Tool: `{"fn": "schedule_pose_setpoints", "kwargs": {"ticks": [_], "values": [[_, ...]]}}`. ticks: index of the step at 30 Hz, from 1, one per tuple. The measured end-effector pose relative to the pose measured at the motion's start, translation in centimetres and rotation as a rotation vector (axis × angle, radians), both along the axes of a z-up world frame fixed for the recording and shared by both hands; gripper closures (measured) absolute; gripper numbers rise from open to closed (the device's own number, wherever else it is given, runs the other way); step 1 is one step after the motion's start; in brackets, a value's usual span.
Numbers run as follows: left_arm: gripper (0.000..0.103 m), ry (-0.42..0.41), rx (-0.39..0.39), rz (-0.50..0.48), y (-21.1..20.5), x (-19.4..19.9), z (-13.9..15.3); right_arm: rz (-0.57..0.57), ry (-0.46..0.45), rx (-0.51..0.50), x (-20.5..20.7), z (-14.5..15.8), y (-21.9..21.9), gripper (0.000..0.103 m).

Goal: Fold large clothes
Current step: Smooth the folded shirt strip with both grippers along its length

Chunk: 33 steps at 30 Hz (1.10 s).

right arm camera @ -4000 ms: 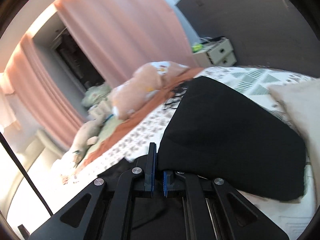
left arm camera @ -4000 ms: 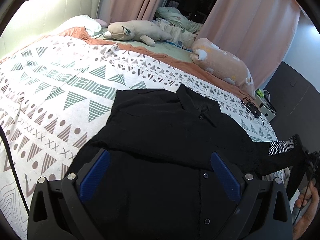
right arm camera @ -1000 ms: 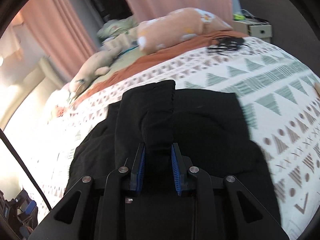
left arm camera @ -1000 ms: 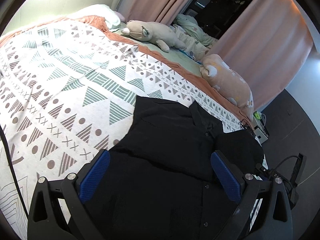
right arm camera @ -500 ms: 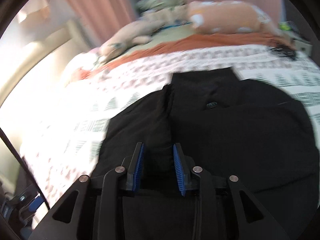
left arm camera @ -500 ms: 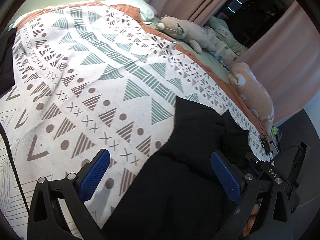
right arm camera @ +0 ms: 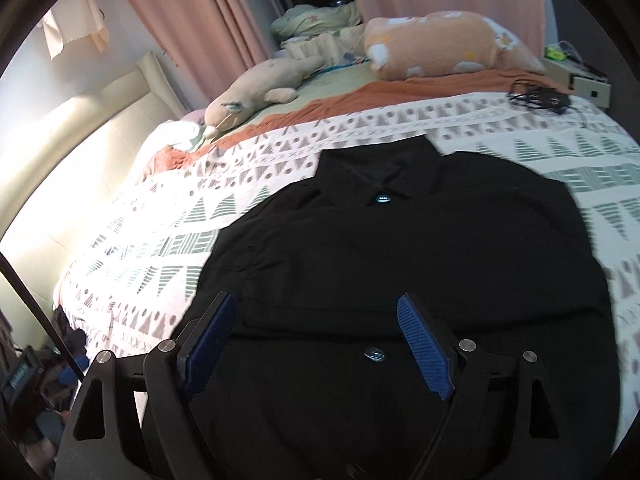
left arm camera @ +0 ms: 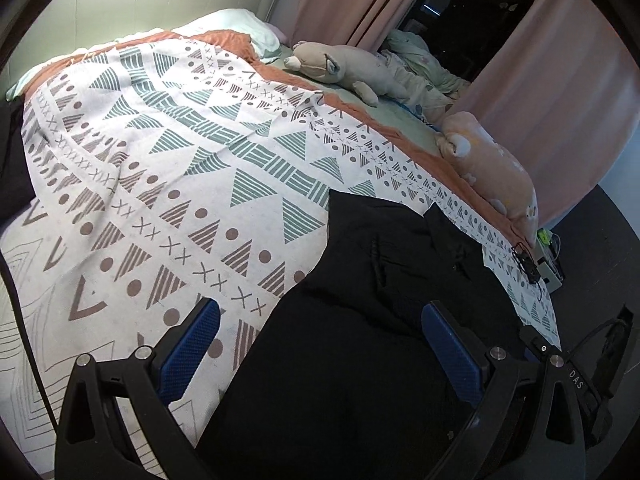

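A black button-up shirt [right arm camera: 400, 248] lies front-up on the patterned bedspread [right arm camera: 160, 240], collar toward the plush toys, with a sleeve folded across its chest. It also shows in the left wrist view [left arm camera: 380, 320]. My right gripper [right arm camera: 320, 344] is open and empty, hovering over the shirt's lower front near a button. My left gripper [left arm camera: 320, 348] is open and empty, above the shirt's left edge where it meets the bedspread [left arm camera: 160, 200]. The other gripper's body [left arm camera: 572, 376] shows at the right edge of the left wrist view.
A beige plush toy [left arm camera: 348, 70] and a pink plush pillow [left arm camera: 492, 172] lie along the far side of the bed. A black cable bundle [right arm camera: 540, 98] rests near the bed's far right corner, with a bedside cabinet [right arm camera: 580, 76] beyond. Pink curtains hang behind.
My right gripper has opened and let go of the black sleeve, which now lies on the shirt. My left gripper has swung left, with more bedspread in its view.
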<state>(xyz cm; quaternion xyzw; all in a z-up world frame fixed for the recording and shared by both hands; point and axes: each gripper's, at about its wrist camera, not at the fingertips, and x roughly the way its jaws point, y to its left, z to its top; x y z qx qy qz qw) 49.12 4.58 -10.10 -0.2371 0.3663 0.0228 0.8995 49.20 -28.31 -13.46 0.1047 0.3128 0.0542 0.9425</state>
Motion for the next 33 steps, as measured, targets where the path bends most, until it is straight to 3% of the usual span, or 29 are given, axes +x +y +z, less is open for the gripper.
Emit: {"fn": "schedule_pose_setpoints", "kwargs": {"ticks": [9,16,21,24,33], "values": [[0.000,-0.019,0.112,0.001,0.7,-7.4,2.8,-0.115,-0.001,0.004,-8.5,0.9,-3.8,0.021],[0.000,-0.077,0.126,-0.030,0.6,-12.8,4.7,-0.190,-0.018,0.073,-16.5,1.6,-6.3,0.021],[0.000,-0.115,0.085,-0.049,0.6,-16.0,5.2,-0.227,-0.014,0.061,-21.7,1.4,-8.0,0.021],[0.000,-0.133,0.101,-0.049,0.4,-17.9,5.4,-0.267,0.010,0.077,-25.0,1.1,-9.4,0.021],[0.000,-0.117,0.128,-0.069,1.3,-22.7,4.1,-0.309,0.040,0.100,-33.3,0.6,-12.0,0.021]]}}
